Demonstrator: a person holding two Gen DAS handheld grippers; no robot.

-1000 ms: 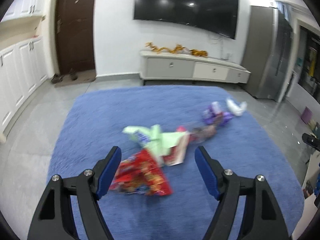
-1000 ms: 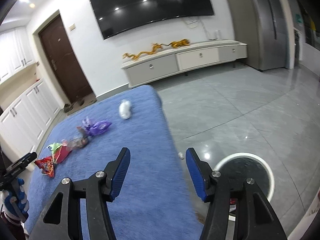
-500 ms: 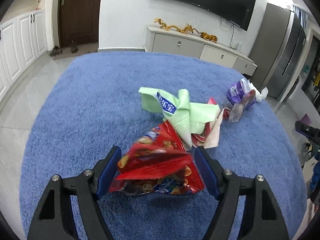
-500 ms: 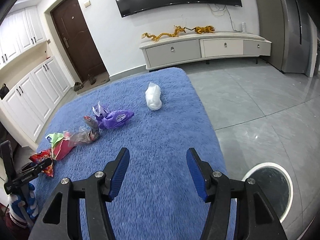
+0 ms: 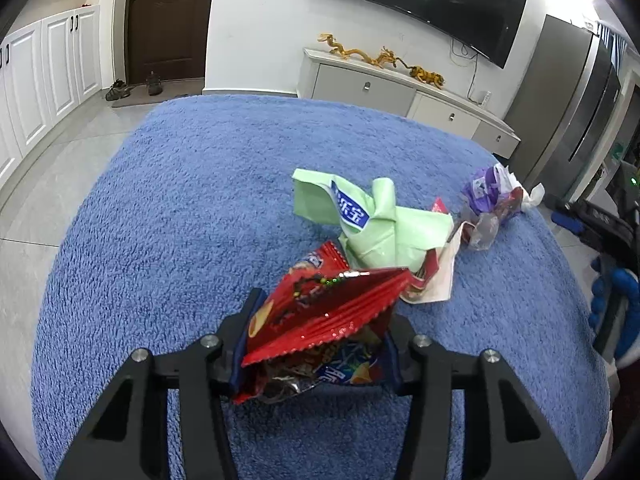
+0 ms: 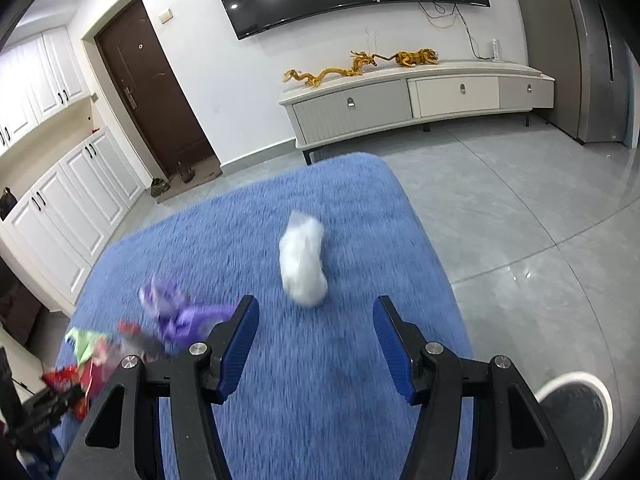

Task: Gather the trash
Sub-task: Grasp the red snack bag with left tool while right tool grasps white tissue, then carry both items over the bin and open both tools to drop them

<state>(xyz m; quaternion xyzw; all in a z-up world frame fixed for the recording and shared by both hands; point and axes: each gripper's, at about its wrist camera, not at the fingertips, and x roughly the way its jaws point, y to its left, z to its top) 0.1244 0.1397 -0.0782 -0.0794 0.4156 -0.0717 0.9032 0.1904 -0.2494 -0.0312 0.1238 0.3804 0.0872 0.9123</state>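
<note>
My left gripper (image 5: 322, 312) is low over the blue rug (image 5: 180, 240), and its jaws are closing on a red chip bag (image 5: 312, 332). The bag buckles upward between the pads. Just beyond it lie a crumpled green wrapper (image 5: 372, 224), a white and red paper (image 5: 438, 276), a clear wrapper (image 5: 482, 230) and a purple wrapper (image 5: 486, 190). My right gripper (image 6: 316, 306) hangs open over the rug's right side with nothing between its fingers. A crumpled white bag (image 6: 302, 258) lies just ahead of it. The purple wrapper (image 6: 180, 312) is to its left, blurred.
A round white-rimmed bin (image 6: 560, 380) stands on the grey floor at the right of the rug. A low TV cabinet (image 6: 400, 100) runs along the far wall, with a brown door (image 6: 148, 92) and white cupboards (image 6: 72, 200) to the left. A grey fridge (image 5: 572, 112) is at the far right.
My left gripper came down over the red chip bag and its jaws narrowed onto it, crumpling it. My right gripper swung left from the bin side toward the white bag, still open.
</note>
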